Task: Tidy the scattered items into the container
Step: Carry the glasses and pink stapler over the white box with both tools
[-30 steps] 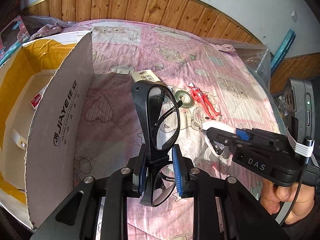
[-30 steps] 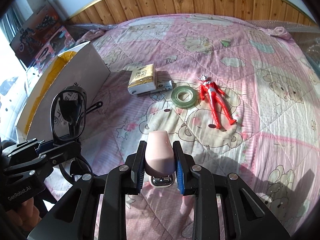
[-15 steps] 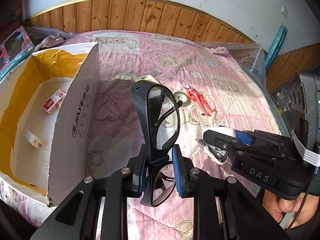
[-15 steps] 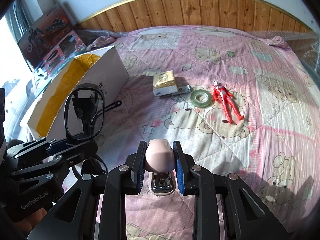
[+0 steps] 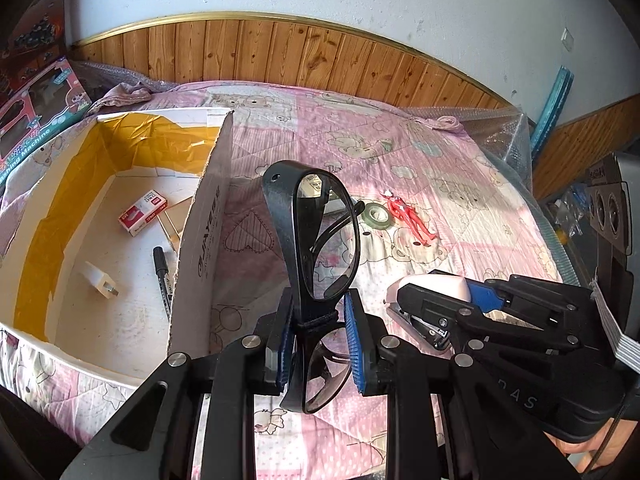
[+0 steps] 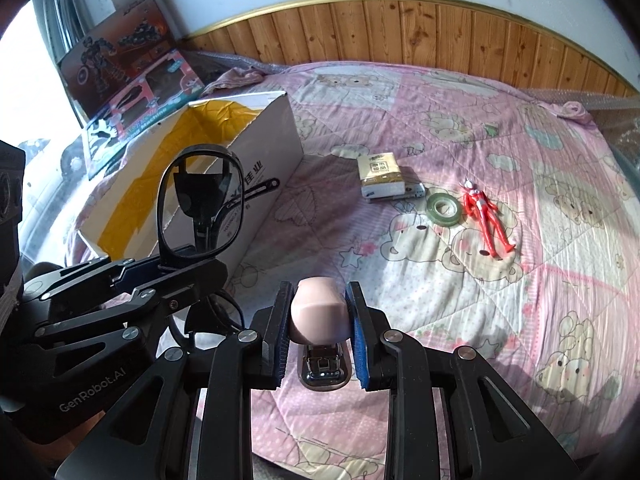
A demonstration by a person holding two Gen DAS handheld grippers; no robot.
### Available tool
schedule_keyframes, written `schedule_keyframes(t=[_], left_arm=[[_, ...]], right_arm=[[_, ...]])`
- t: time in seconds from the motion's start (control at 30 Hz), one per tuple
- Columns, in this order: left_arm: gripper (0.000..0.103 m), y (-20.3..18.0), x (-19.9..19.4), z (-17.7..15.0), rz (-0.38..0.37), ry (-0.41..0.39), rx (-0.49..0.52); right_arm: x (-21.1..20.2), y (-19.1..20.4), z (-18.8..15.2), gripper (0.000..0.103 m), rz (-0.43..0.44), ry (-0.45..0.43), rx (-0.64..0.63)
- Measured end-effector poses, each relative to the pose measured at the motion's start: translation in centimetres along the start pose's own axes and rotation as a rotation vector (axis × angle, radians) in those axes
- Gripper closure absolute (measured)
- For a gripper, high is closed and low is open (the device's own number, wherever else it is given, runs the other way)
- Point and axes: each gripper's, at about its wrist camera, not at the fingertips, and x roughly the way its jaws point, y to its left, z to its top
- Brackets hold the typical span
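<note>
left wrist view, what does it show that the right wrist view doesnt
Only the left wrist view sees inside the cardboard box: a staple box, a black pen and a white plug. Only the right wrist view shows the tissue pack whole and the toy cartons fully. Both show the glasses in the left gripper, the stapler in the right gripper, the tape roll and the red figure.

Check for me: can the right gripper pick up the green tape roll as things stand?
Probably not yet. The right gripper is shut on the pink stapler, so its jaws are full. The path over the quilt to the green tape roll looks open; drop the stapler in the cardboard box first.
</note>
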Motion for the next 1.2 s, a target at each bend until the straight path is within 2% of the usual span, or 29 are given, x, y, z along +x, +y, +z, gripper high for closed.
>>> schedule_keyframes(t=[0.77,0.97,1.2], left_arm=[[0.079,7.0,-3.1,1.1,0.017,-0.057,-0.129],[0.079,8.1,-3.8,1.5,-0.023,-0.054,-0.165],[0.079,9.0,-5.4,2.5,-0.020,-0.090,-0.172]], right_arm=[[0.1,8.0,4.3,0.076,0.027,-0.023,-0.119],[0.1,9.0,5.5,0.076,0.025,-0.034,-0.135],[-0.7,10.9,6.8,0.076,0.035,-0.055,-0.163]])
